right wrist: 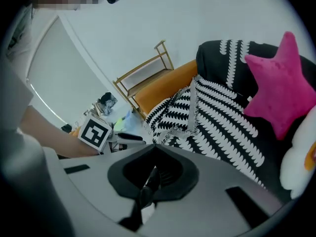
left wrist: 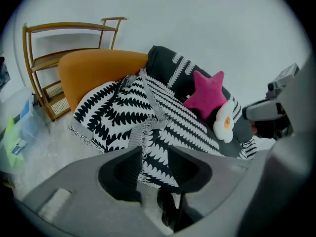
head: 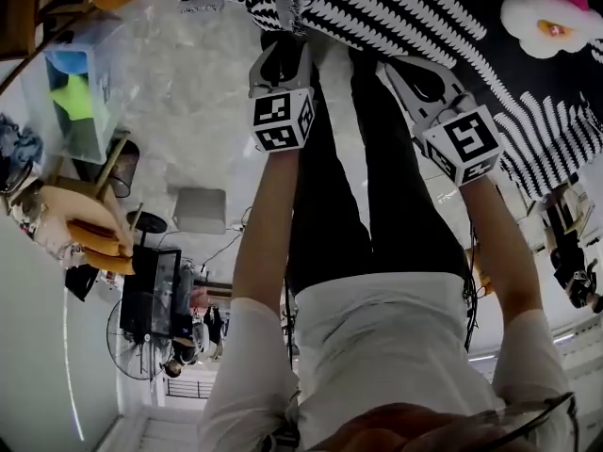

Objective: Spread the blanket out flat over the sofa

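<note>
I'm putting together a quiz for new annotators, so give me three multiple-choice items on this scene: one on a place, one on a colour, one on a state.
1. Where is the star pillow?
A) on the sofa
B) on the floor
C) on the shelf

2. What colours is the blanket?
A) plain red
B) black and white
C) blue and yellow

3. How do the left gripper's jaws stand?
A) pressed together
B) clamped on the star pillow
C) apart

Answers:
1 A, it leans on the sofa's back beside the white pillow.
2 B, it shows a black and white leaf print.
3 C, the left gripper view shows a gap between them.
</note>
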`<state>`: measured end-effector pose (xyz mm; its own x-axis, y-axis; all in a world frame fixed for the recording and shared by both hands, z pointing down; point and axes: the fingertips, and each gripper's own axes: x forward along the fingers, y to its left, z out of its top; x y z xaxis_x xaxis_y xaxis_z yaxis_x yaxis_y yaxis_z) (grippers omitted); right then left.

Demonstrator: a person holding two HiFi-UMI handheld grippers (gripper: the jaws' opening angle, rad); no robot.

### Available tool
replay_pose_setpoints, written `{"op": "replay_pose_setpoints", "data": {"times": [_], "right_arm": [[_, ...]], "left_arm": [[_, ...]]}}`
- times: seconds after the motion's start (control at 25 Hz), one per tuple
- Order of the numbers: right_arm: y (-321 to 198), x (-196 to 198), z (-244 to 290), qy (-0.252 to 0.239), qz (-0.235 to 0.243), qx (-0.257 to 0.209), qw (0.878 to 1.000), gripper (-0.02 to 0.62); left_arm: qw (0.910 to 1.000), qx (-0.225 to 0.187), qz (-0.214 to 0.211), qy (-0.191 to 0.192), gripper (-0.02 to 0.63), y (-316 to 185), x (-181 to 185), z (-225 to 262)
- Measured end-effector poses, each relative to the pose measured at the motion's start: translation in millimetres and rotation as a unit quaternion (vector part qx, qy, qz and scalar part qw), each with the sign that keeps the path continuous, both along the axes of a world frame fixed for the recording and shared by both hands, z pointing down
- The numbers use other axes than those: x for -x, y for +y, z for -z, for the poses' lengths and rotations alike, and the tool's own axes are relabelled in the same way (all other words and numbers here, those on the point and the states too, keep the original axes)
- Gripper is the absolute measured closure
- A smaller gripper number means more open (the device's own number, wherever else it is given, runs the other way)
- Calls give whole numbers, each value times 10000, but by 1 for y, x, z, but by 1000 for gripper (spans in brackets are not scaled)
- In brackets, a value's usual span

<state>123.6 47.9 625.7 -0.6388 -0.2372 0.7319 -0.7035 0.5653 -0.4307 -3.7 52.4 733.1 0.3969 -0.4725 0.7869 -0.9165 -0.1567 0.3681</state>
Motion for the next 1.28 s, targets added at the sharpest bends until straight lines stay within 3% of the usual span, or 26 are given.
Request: {"op": "replay_pose_setpoints", "data": {"times": [0.28, 0.48, 0.6, 0.68, 0.84, 0.96, 1.28], "right_arm": [[13, 16, -51, 116, -201, 379, 9990, 592], [8, 29, -60, 178, -176, 488, 9985, 592], [7, 31, -66, 234, -189, 569, 9979, 592], [2, 35, -74, 171, -230, 485, 9984, 591], [2, 38, -79, 144, -247, 410, 9987, 592], [1, 41, -79, 86, -281, 319, 9991, 592], [-13, 68, -73, 140, -84, 274, 9995, 592]], "left_arm": [[9986, 313, -200, -371, 419, 12, 7, -81], [9974, 583, -256, -342, 407, 4, 2, -107], [9946, 771, -474, -516, 407, 6, 2, -122], [9931, 783, -611, -623, 421, 6, 6, -130], [9911, 775, -786, -744, 517, 16, 13, -132], [9921, 780, -719, -663, 569, 23, 18, -131], [9974, 556, -461, -36, 581, 8, 42, -103]]}}
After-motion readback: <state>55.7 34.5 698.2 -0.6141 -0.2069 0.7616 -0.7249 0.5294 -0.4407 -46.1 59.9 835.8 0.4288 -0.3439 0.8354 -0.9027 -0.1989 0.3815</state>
